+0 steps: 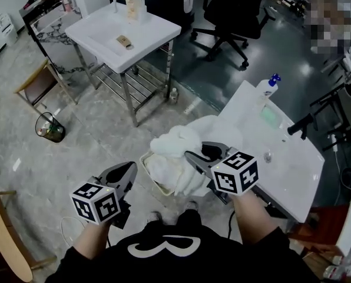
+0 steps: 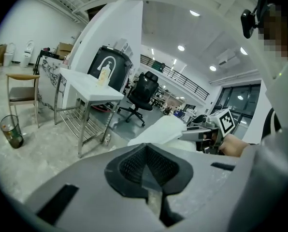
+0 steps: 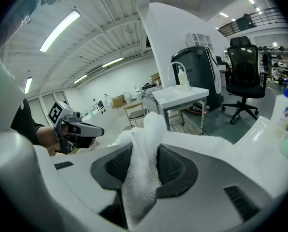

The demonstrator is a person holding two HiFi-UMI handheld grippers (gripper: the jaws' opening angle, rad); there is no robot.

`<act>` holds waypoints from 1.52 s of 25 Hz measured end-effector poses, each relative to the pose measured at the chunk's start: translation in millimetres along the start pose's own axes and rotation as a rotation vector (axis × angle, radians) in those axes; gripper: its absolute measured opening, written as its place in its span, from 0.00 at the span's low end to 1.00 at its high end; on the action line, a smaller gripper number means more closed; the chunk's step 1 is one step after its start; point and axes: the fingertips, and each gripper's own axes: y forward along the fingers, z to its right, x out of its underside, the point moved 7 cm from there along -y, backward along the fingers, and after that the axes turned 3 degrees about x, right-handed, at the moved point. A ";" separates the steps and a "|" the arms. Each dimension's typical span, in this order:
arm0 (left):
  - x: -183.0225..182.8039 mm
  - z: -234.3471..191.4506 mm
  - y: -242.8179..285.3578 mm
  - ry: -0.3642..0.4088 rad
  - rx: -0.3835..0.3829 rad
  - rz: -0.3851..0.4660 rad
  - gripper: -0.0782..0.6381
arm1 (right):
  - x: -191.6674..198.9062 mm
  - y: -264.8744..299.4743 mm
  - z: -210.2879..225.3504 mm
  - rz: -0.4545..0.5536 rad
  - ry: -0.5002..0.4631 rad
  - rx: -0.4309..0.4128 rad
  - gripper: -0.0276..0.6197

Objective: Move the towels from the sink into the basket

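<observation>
My right gripper [image 1: 194, 157] is shut on a white towel [image 1: 174, 141], whose bunched cloth hangs just above the cream basket [image 1: 154, 184] on the floor. In the right gripper view the towel [image 3: 143, 153] runs up between the dark pads. More white cloth lies in the basket. The white sink counter [image 1: 293, 175] is to the right of the basket. My left gripper [image 1: 122, 175] hovers left of the basket with its jaws together and nothing in them. In the left gripper view the towel [image 2: 164, 128] and the right gripper [image 2: 190, 134] are ahead.
A second white sink stand [image 1: 123, 33] with a bottle stands at the back. A wooden chair [image 1: 39, 78] and a wire bin [image 1: 50, 128] are at the left. An office chair [image 1: 231, 13] is behind. A soap bottle [image 1: 268, 87] and a black tap [image 1: 299, 125] are on the near sink.
</observation>
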 end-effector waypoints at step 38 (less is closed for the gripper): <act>135.7 -146.7 -20.1 -0.195 -0.126 -0.209 0.12 | 241.0 274.1 49.3 -0.428 0.115 0.169 0.32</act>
